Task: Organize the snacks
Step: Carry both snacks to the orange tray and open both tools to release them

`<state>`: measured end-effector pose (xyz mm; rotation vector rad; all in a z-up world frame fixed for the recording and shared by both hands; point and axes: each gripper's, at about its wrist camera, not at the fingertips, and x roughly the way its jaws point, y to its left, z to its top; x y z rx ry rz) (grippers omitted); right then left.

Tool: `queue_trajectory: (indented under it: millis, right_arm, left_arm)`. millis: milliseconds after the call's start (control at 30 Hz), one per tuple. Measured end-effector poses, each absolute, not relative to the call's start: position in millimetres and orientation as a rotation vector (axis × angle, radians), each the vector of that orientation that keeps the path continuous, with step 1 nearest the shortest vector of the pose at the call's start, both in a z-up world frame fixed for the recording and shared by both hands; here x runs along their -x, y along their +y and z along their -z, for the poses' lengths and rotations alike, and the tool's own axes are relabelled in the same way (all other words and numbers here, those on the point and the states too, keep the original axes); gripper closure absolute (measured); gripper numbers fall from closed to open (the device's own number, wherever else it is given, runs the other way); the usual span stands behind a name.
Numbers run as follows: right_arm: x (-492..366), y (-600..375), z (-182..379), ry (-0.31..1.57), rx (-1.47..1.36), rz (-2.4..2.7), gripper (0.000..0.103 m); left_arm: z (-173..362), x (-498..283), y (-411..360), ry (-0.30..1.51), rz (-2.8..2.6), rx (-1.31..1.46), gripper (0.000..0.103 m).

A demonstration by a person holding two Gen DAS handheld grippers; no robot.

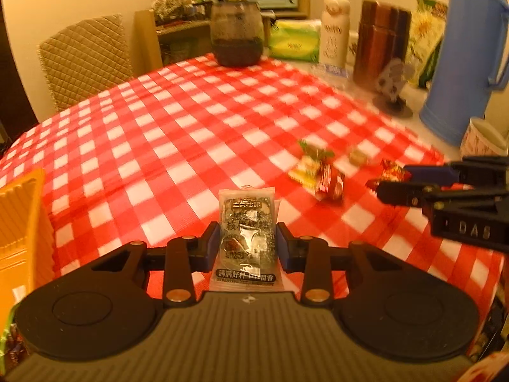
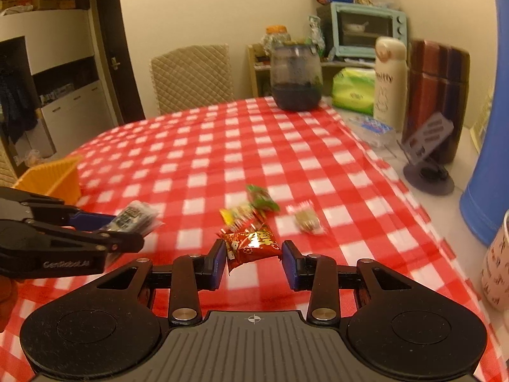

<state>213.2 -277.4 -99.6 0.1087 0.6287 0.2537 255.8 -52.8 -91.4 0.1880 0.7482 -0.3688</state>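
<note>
My left gripper (image 1: 248, 248) is shut on a grey see-through snack packet (image 1: 246, 235) with printed text, held upright just above the red checked tablecloth (image 1: 178, 146). In the right wrist view the left gripper (image 2: 108, 229) comes in from the left with that grey packet (image 2: 136, 216). My right gripper (image 2: 253, 254) is shut on a red and gold snack packet (image 2: 251, 245); it shows at the right edge of the left wrist view as the right gripper (image 1: 394, 181). Loose on the cloth lie a green sweet (image 2: 261, 199), a yellow sweet (image 2: 237, 213) and a beige sweet (image 2: 307, 219).
An orange basket (image 1: 22, 222) stands at the table's left edge. At the back are a dark glass jar (image 2: 296, 76), a green tissue pack (image 2: 353, 89), a white bottle (image 2: 389, 82) and a brown canister (image 2: 435, 95). A phone stand (image 2: 426, 159), a blue thermos (image 1: 467, 54) and a cup (image 2: 496, 270) line the right side.
</note>
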Motion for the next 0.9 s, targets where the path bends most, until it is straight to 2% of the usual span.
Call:
queue_trajectory:
  millis: [467,900]
  right_arm:
    - [-205,-222,15,0.54,-0.074,-0.365,0.065]
    - [-199,-111,-3,0.569,-0.084,-0.586,0.065]
  left_arm:
    - [11,-218,12,0.683,0.231,-0.107,0.069]
    - [-1,-171,124,0.697,0.023,-0.071,0.069]
